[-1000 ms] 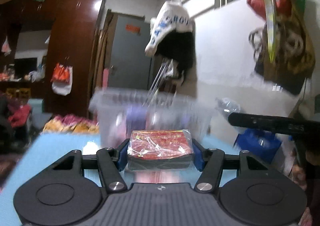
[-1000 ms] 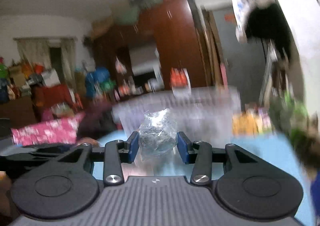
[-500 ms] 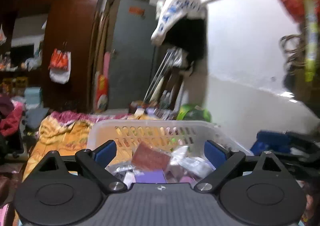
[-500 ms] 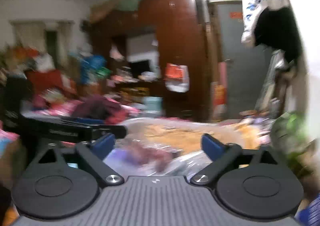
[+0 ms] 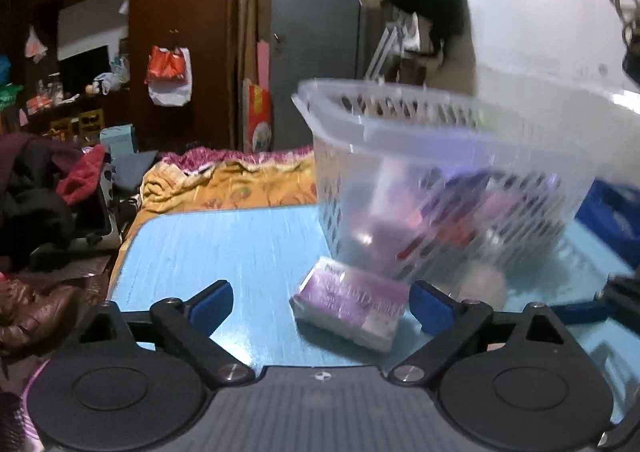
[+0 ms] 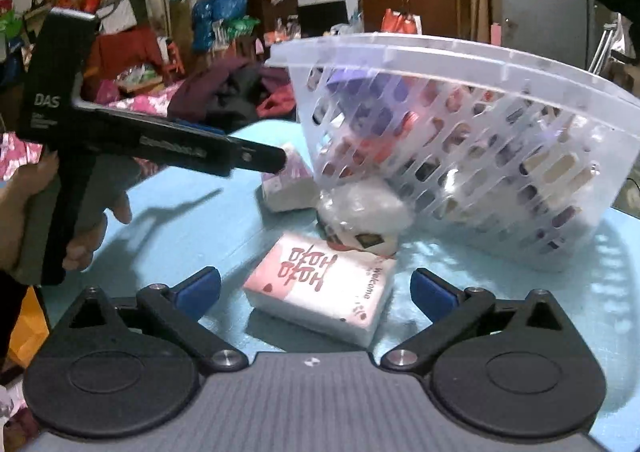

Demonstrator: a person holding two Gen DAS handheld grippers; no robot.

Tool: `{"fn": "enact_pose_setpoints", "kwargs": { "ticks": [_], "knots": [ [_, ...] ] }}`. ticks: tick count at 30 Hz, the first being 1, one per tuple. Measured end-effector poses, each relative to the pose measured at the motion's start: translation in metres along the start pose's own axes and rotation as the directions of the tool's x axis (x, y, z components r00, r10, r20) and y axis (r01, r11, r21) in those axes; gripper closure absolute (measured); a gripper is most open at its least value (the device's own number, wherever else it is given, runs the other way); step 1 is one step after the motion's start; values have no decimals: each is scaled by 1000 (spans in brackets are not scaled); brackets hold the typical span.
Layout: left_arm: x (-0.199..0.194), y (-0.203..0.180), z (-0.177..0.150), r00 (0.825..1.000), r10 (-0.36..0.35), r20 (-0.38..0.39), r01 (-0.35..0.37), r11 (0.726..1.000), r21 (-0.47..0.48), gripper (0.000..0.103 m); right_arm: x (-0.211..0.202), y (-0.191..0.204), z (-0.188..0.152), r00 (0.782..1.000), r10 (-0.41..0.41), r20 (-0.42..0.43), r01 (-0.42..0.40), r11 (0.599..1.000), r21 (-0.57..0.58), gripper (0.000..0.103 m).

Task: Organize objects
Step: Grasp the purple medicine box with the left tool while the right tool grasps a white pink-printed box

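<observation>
A clear slotted plastic basket [image 5: 448, 188] [image 6: 460, 124] holding several packets stands on the light blue table [image 5: 224, 248]. My left gripper [image 5: 322, 308] is open, its jaws on either side of a purple tissue pack [image 5: 350, 302] lying on the table before the basket. My right gripper [image 6: 316, 294] is open around a pink and white tissue pack [image 6: 320, 288]. Beyond that lie a crinkled clear bag [image 6: 362, 208] and a pink pack [image 6: 286, 182] against the basket. The left gripper's black body [image 6: 132, 140] shows at the left of the right wrist view.
The table [image 6: 208, 220] ends at the left above a cluttered floor with clothes [image 5: 44, 188] and an orange blanket [image 5: 228, 188]. A blue object [image 5: 616, 220] sits to the right of the basket. A white wall [image 5: 540, 12] stands behind it.
Both grippers let go of their items over the basket, the left a red pack and the right a clear bag. Both have come down, open, to packs lying on the table.
</observation>
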State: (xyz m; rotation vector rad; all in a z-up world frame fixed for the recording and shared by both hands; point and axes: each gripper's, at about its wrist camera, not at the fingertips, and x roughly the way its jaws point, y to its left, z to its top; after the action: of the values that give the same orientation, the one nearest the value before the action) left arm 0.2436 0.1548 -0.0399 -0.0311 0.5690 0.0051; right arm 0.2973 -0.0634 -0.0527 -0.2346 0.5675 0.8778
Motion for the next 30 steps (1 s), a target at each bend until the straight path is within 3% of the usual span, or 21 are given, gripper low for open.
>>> {"fn": "enact_pose_setpoints", "kwargs": {
  "ticks": [4, 9, 10, 11, 16, 19, 22, 30],
  "knots": [
    [13, -10, 7, 1000, 23, -21, -21, 998, 67, 6, 3, 1, -4, 1000, -15, -15, 15, 1000, 2, 19],
    [25, -27, 2, 994, 98, -54, -90, 987, 131, 6, -14, -11, -15, 999, -27, 21, 25, 998, 54, 22],
    [26, -27, 2, 994, 101, -52, -93, 986, 136, 10, -19, -13, -17, 999, -38, 31, 37, 998, 58, 22],
    [24, -28, 2, 993, 108, -40, -101, 986, 132, 26, -24, -16, -20, 998, -50, 42, 47, 997, 68, 22],
    [-1, -29, -6, 993, 108, 48, -111, 992, 56, 30, -54, -46, -39, 992, -88, 90, 76, 989, 126, 22],
    [-26, -36, -14, 991, 72, 115, -74, 997, 16, 30, -65, -64, -44, 988, -104, 112, 86, 983, 160, 22],
    [-47, -49, -24, 984, 21, 175, -23, 1000, 7, 30, -69, -71, -46, 987, -61, 151, 31, 980, 195, 23],
    [-57, -65, -44, 971, -65, 232, 72, 997, -23, 30, -77, -57, -49, 974, -86, 209, 61, 990, 124, 23]
  ]
}}
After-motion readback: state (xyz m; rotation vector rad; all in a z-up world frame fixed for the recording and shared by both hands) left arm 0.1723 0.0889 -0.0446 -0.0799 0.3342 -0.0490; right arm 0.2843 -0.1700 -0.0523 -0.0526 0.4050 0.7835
